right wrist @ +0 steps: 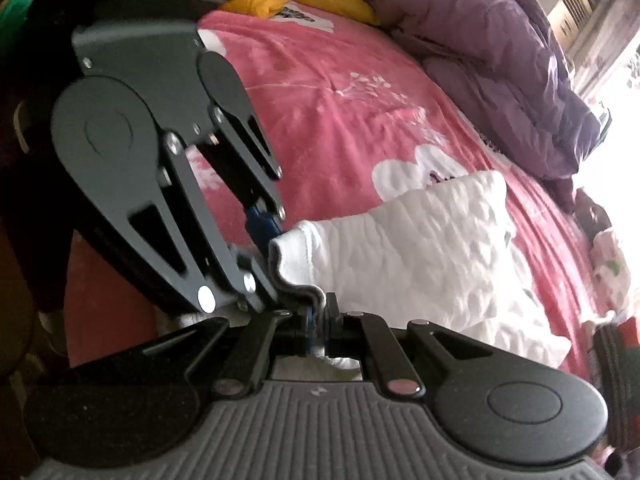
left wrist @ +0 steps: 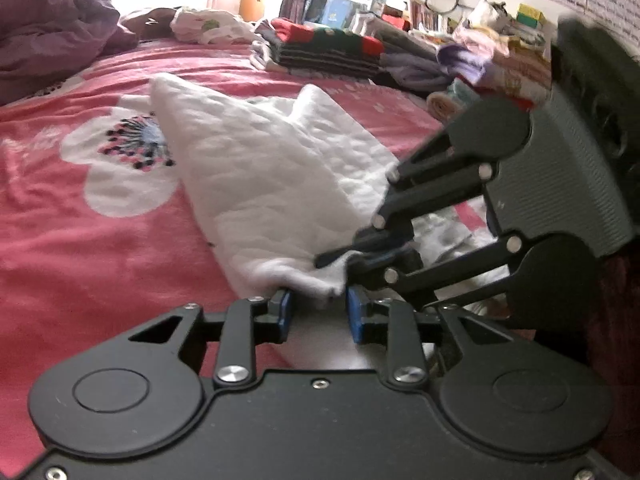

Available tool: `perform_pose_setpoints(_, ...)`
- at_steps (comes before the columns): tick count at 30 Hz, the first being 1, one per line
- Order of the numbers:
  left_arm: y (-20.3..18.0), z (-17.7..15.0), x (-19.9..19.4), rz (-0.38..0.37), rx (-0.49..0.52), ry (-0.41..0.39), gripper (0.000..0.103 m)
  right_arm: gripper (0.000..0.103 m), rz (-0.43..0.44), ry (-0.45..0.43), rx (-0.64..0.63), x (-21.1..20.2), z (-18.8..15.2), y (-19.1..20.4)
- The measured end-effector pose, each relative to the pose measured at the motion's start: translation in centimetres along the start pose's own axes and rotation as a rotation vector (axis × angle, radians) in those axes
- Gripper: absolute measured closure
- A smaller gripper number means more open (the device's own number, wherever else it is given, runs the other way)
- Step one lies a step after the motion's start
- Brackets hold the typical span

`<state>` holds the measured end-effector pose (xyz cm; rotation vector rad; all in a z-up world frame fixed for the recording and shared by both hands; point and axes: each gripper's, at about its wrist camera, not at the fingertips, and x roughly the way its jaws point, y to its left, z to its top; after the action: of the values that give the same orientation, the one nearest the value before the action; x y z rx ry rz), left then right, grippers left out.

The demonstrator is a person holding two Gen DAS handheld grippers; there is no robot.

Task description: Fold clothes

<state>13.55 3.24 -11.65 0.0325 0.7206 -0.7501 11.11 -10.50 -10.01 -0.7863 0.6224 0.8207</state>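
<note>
- Left wrist view: the left gripper point(left wrist: 318, 314) sits at the near edge with its blue-padded fingers point(left wrist: 283, 316) spread apart; the hem of the white quilted cotton garment point(left wrist: 256, 168) lies between and just beyond them, not pinched.
- The garment stretches from the near centre toward the far left across the pink floral bedspread point(left wrist: 80, 240).
- The right gripper point(left wrist: 340, 258) enters from the right, its fingers pressed onto the garment's near hem.
- Far centre: a stack of folded dark striped clothes point(left wrist: 328, 54) on the bed; far left, a crumpled purple duvet point(left wrist: 48, 24).
- Right wrist view: the right gripper point(right wrist: 318, 320) has its fingers pressed together, pinching the garment's point(right wrist: 424, 256) wavy hem.
- The left gripper point(right wrist: 266, 240) reaches in from the left beside that hem; whether its fingers touch the cloth here cannot be told.
- The garment lies toward the right on the bedspread point(right wrist: 340, 120); the duvet point(right wrist: 500, 60) is heaped far right, and a yellow cushion point(right wrist: 260, 0) lies at the far left.
</note>
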Motion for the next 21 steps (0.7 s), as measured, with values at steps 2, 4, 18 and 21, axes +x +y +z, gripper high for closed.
perform_pose_setpoints(2,1.1,0.2,-1.2,0.003,-0.02,-0.02,0.068,0.095,0.009,-0.005,0.027,0.2,-0.2,-0.3)
perform_pose_setpoints(4,2.2,0.4,-2.3,0.028,-0.05,-0.053,0.059,0.095,0.013,-0.008,0.047,0.4,-0.5,-0.3)
perform_pose_setpoints(18,2.8,6.2,-0.3,0.233,0.028,-0.329,0.078,0.094,-0.005,0.002,0.03,0.8,-1.1,0.5)
perform_pose_setpoints(21,3.3,7.6,2.0,0.274,0.08,-0.3,0.078,0.094,-0.011,-0.001,0.036,0.7,-1.4,0.7)
